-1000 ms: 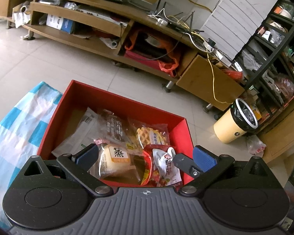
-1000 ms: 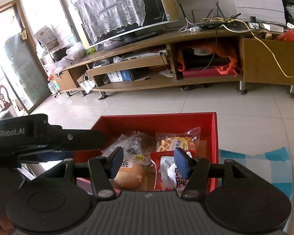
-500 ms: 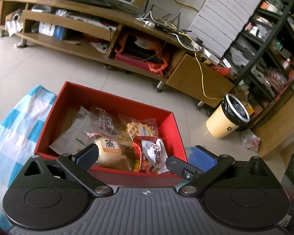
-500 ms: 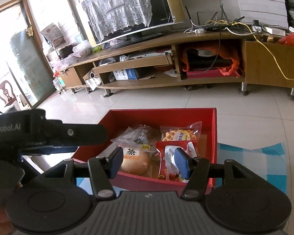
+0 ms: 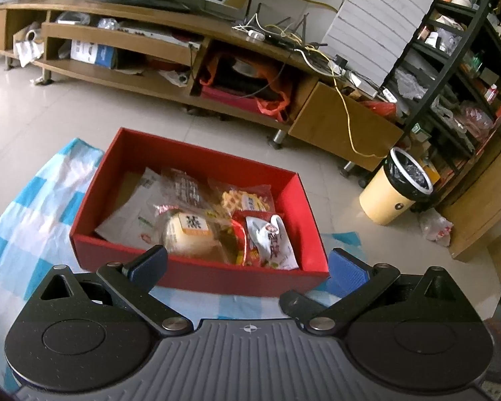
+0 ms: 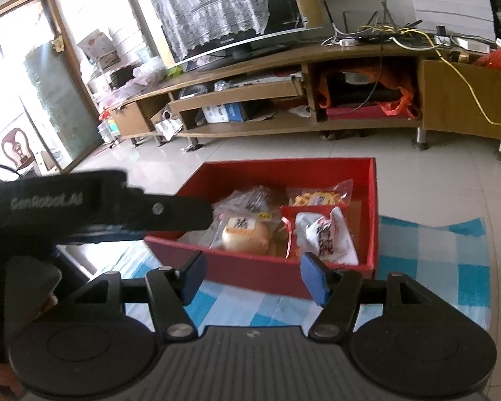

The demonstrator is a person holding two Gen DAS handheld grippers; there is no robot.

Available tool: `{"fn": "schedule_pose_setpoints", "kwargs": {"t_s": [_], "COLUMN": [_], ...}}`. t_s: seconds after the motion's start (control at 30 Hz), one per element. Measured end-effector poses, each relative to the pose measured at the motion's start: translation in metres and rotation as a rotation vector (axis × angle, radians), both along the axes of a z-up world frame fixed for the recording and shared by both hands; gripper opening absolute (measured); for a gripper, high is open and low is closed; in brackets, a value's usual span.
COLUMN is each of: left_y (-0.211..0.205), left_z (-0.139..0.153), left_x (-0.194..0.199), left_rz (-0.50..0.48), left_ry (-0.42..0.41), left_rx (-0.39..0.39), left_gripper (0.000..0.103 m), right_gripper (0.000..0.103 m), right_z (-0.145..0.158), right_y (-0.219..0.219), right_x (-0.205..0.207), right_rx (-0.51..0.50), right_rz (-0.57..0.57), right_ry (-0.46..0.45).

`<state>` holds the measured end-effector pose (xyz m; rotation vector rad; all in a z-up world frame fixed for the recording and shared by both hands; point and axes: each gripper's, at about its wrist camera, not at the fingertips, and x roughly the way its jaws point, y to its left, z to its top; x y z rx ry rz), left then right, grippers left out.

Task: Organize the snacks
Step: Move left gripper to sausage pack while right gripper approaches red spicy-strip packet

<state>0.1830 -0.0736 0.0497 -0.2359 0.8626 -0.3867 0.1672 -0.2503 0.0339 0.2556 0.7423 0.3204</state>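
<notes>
A red box [image 5: 197, 272] [image 6: 372, 207] stands on a blue-and-white checked cloth [image 5: 33, 207]. In it lie a wrapped bun [image 5: 190, 234] [image 6: 245, 234], a waffle packet [image 5: 247, 200], a red-and-white packet [image 5: 267, 237] [image 6: 324, 237] and a clear packet [image 5: 183, 187]. My left gripper [image 5: 248, 264] is open wide just short of the box's front wall, with nothing between its fingers. My right gripper [image 6: 254, 279] also hangs before the front wall; its jaws are opening and hold nothing. The left gripper's black body [image 6: 117, 207] shows at the left of the right wrist view.
A long wooden TV cabinet [image 5: 170, 43] with cables and bags runs behind the box. A yellow bin [image 5: 397, 187] and a black shelf rack [image 5: 467, 67] stand at the right. A glass door [image 6: 50, 107] is at the far left. Tiled floor lies around the cloth.
Both grippers have drawn back from above the box, which now lies farther ahead with its front wall in view. The right gripper's jaws have widened a little.
</notes>
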Motion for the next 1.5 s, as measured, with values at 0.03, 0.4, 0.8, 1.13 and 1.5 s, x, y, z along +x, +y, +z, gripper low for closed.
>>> {"fn": "schedule_pose_setpoints", "kwargs": {"t_s": [0.03, 0.4, 0.8, 1.13, 1.5], "left_y": [0.001, 0.022, 0.057, 0.089, 0.066], "left_z": [0.0, -0.005, -0.021, -0.055, -0.09], "left_x": [-0.002, -0.032, -0.081, -0.146, -0.208], "left_rz": [-0.001, 0.026, 0.075, 0.098, -0.044], "left_ry": [0.004, 0.047, 0.112, 0.332, 0.409], "left_rx": [-0.005, -0.036, -0.001, 0.07, 0.272], "left_gripper": [0.103, 0.103, 0.103, 0.103, 0.103], "right_gripper": [0.062, 0.062, 0.062, 0.063, 0.063], "right_z": [0.0, -0.005, -0.028, -0.041, -0.03], "right_y": [0.002, 0.005, 0.029, 0.036, 0.032], "right_x": [-0.003, -0.033, -0.063, -0.072, -0.077], "right_rx": [0.0, 0.006, -0.064, -0.093, -0.067], "right_rz": [0.006, 0.01, 0.12, 0.185, 0.189], "right_ry": [0.001, 0.033, 0.118, 0.175, 0.148]}}
